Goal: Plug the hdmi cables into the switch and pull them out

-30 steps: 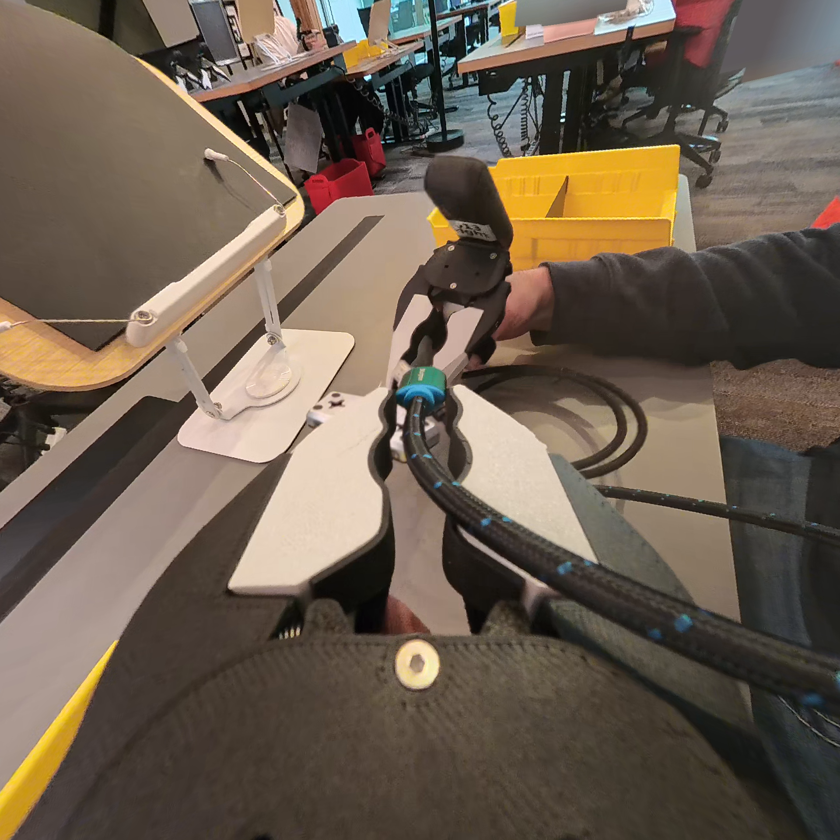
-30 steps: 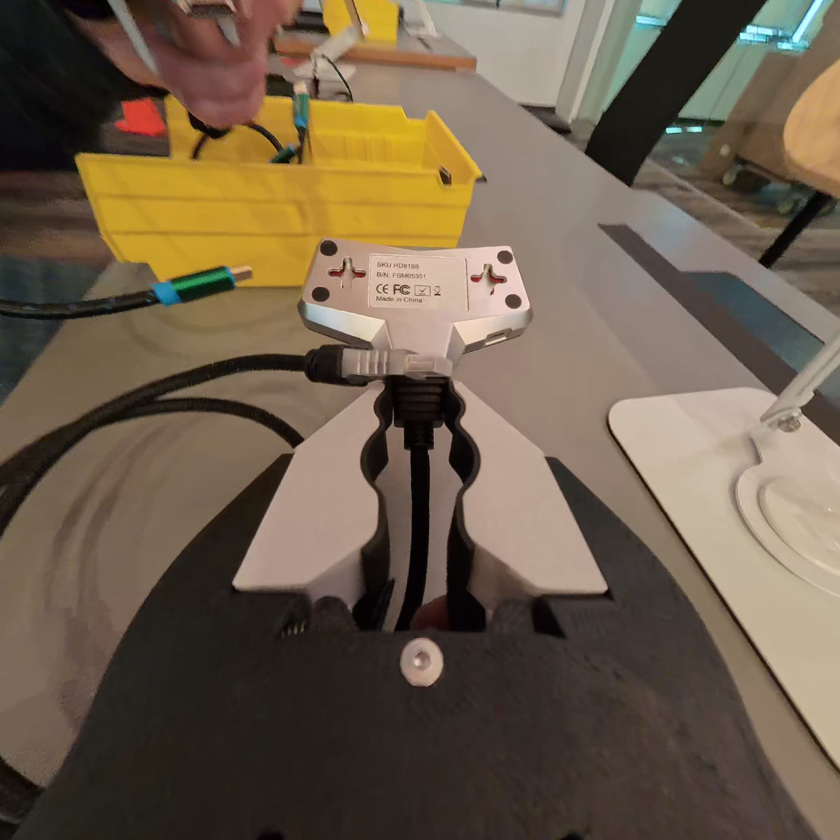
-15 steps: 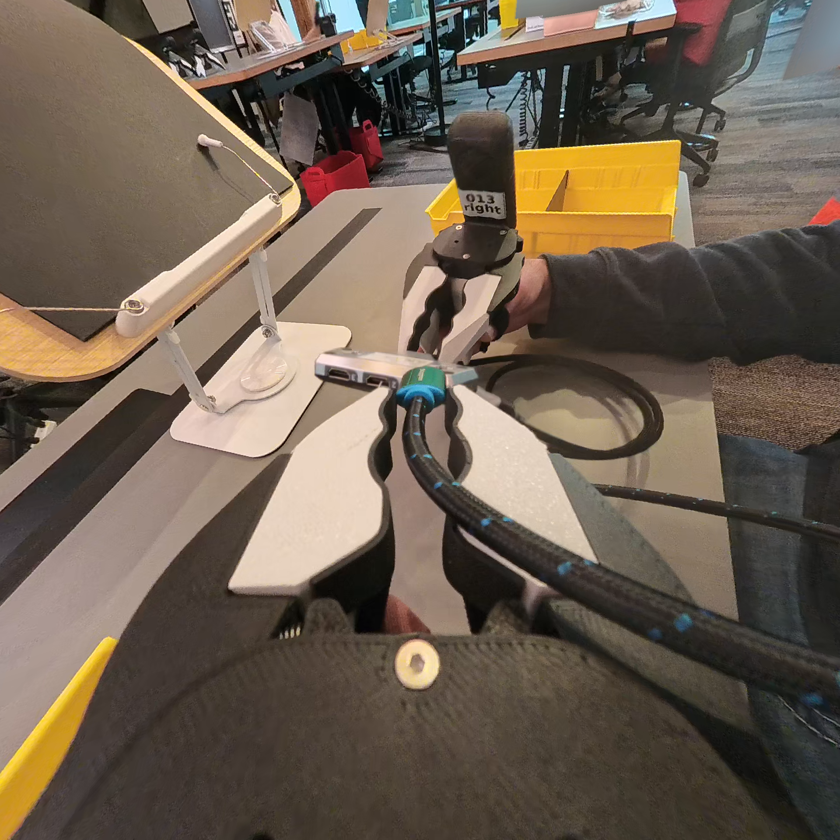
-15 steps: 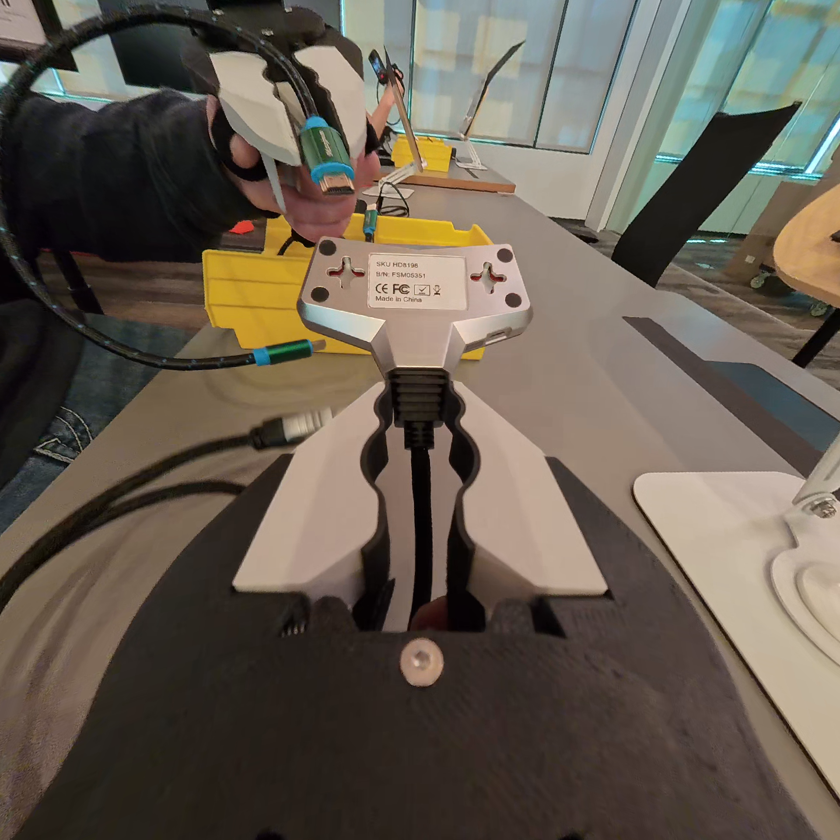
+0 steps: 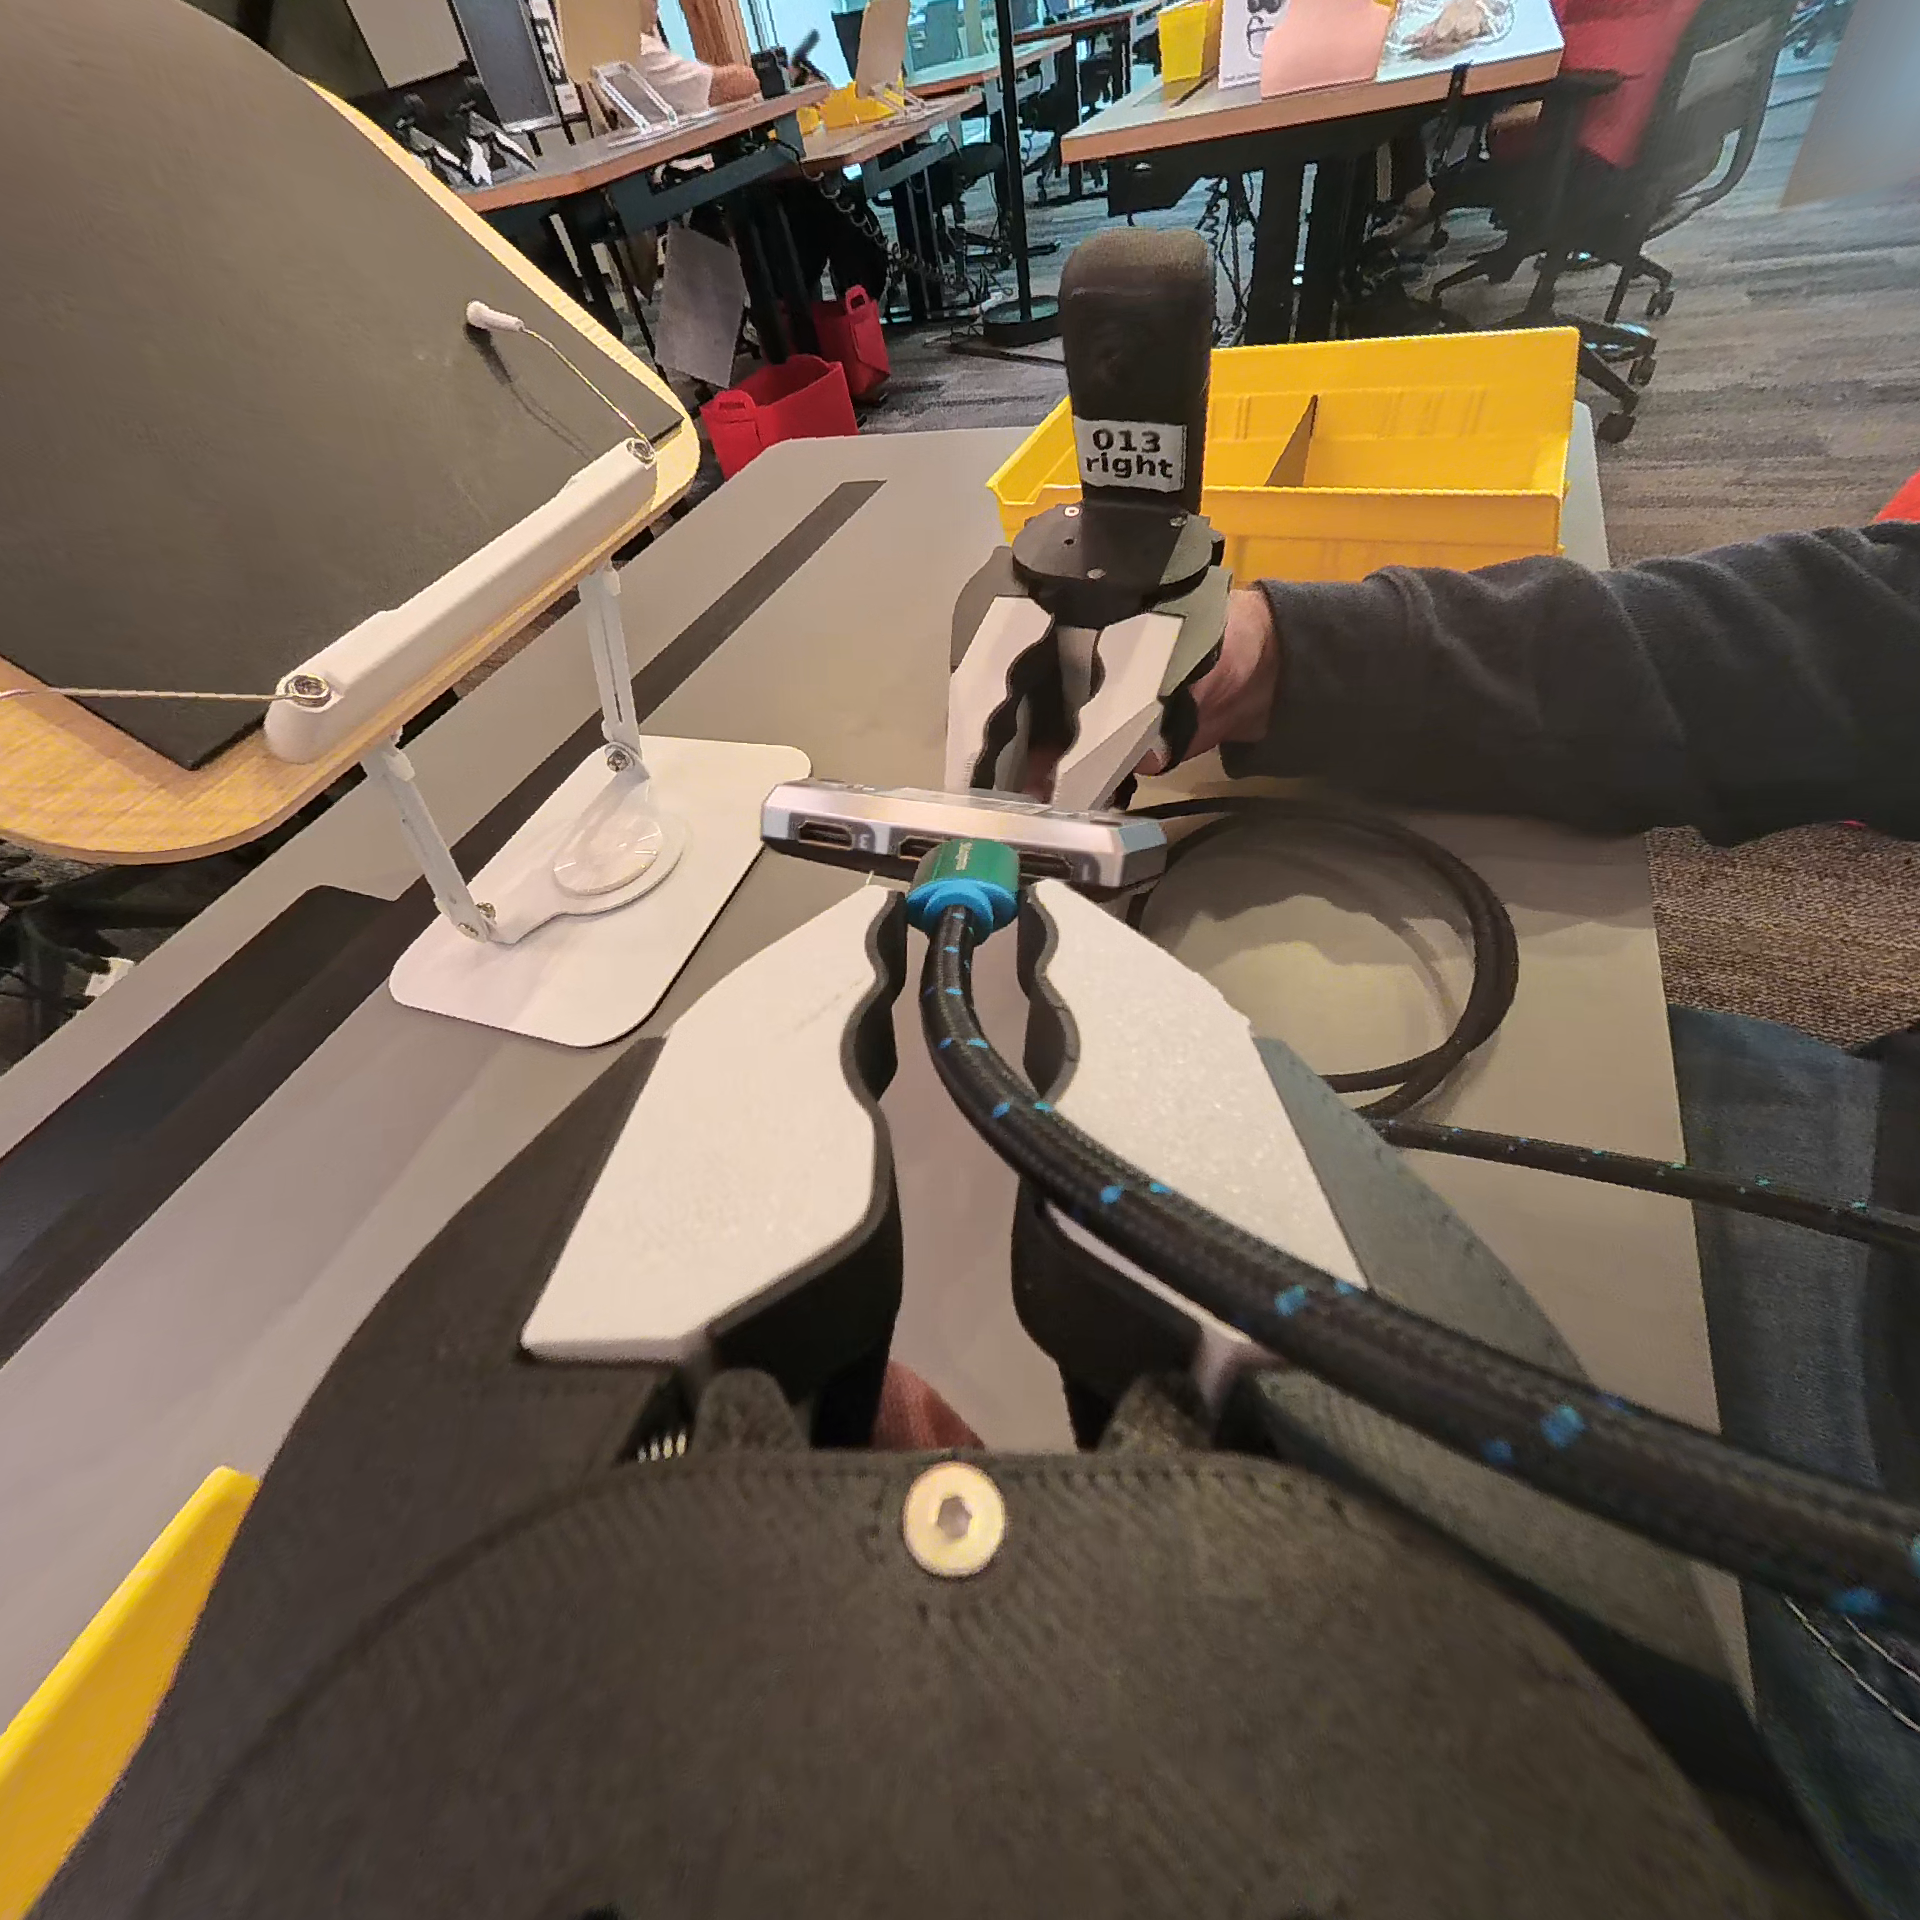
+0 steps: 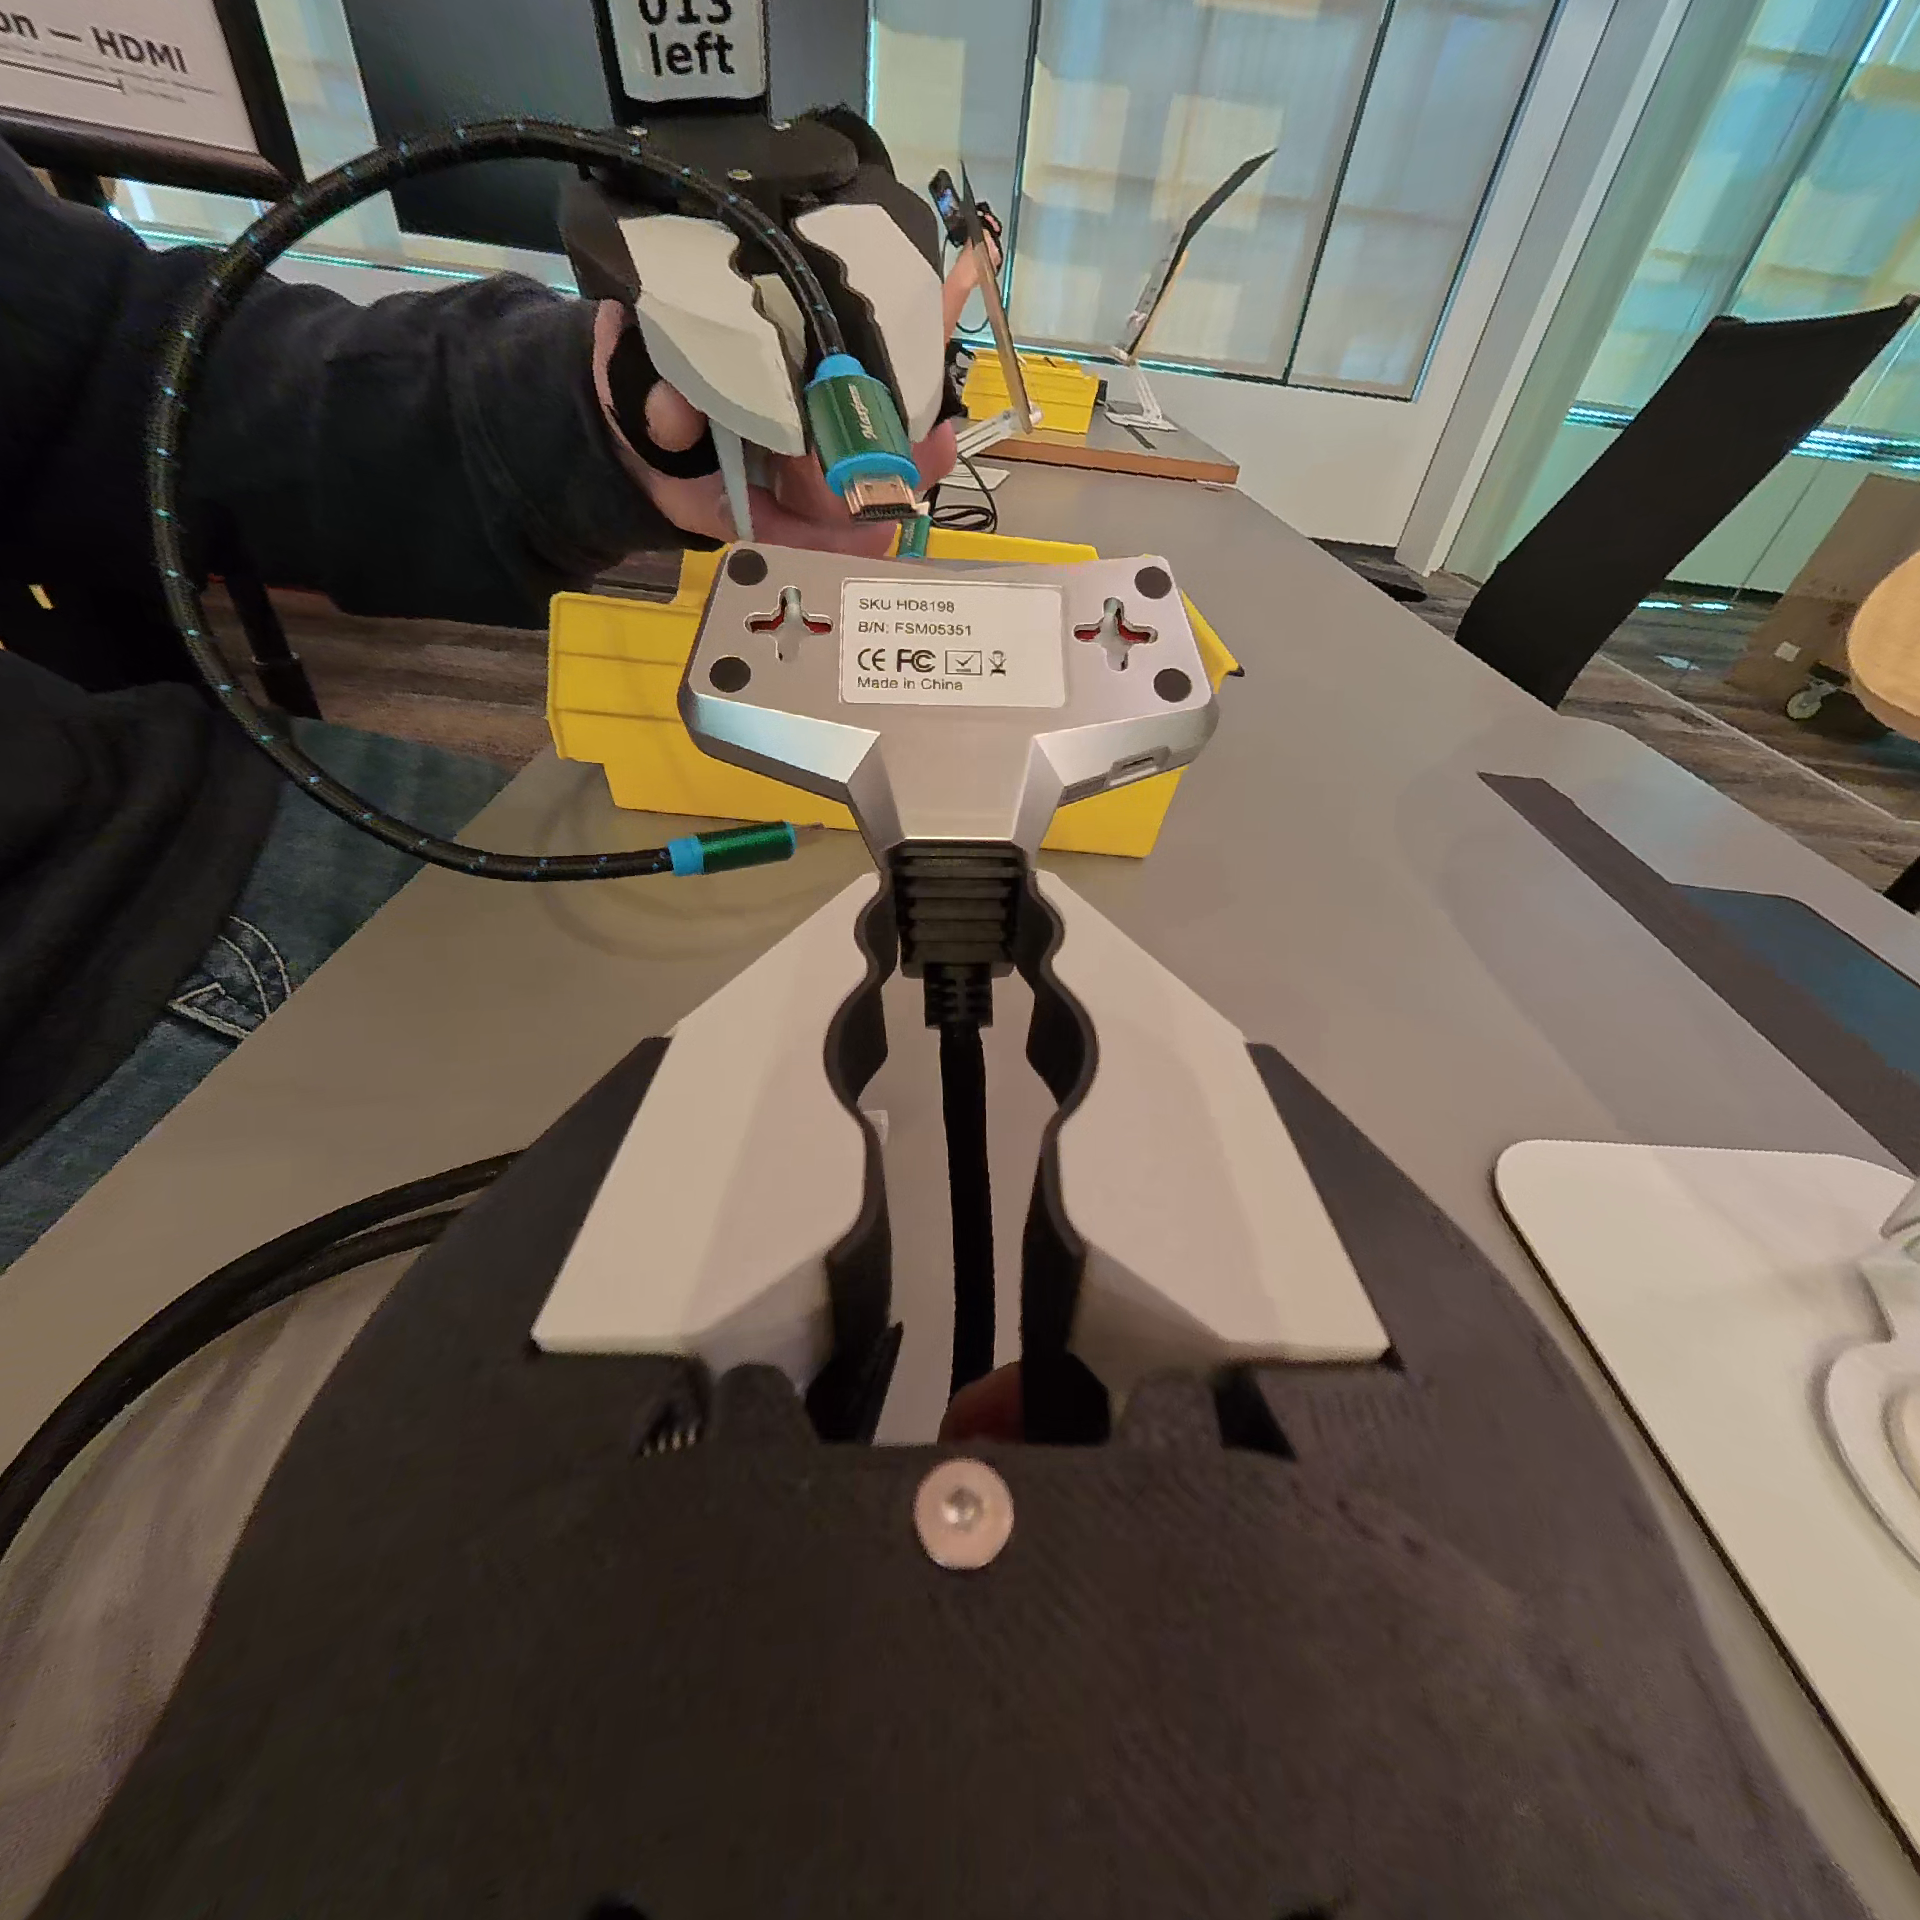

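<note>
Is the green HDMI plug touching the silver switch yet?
Apart. The right wrist view shows the green HDMI plug in the left claw, its metal tip hanging clear above the silver switch.

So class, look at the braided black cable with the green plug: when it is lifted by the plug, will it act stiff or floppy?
Probably springy rather than limp: behind the left claw the braided cable holds a wide arch in the air. The green plug looks rigid, so it should stay aimed at the switch. The trailing length may tug sideways.
</note>
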`<state>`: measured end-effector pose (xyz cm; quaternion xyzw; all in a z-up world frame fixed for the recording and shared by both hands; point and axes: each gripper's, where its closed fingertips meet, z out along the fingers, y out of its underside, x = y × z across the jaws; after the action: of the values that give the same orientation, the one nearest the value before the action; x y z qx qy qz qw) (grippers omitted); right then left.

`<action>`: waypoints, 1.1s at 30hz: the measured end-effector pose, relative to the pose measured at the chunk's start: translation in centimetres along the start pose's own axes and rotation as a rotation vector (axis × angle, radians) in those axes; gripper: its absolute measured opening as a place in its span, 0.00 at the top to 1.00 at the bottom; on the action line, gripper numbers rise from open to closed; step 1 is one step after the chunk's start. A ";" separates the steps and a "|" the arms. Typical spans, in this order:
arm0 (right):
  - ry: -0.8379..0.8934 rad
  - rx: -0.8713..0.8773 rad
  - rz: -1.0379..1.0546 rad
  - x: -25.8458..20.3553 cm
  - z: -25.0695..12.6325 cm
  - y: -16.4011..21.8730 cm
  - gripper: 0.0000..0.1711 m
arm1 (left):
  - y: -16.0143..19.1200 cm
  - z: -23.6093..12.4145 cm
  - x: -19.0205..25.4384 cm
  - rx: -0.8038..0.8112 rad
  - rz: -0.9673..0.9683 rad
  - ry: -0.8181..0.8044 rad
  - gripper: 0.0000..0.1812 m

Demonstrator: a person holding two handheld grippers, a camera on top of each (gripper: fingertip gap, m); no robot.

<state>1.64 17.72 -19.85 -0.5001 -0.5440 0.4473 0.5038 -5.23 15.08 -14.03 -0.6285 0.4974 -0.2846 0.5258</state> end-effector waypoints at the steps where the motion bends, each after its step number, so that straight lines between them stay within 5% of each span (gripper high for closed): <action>1: -0.008 0.002 0.000 -0.2 0.0 -0.1 0.88 | 0.0 0.0 0.0 -0.001 0.001 0.001 0.89; 33: -0.128 0.020 -0.006 -2.6 0.3 -0.8 0.88 | -0.1 0.1 1.7 0.001 0.014 0.095 0.89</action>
<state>1.24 15.11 -19.36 -0.4638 -0.5722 0.4820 0.4745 -4.57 13.55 -14.23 -0.6108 0.5260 -0.3106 0.5038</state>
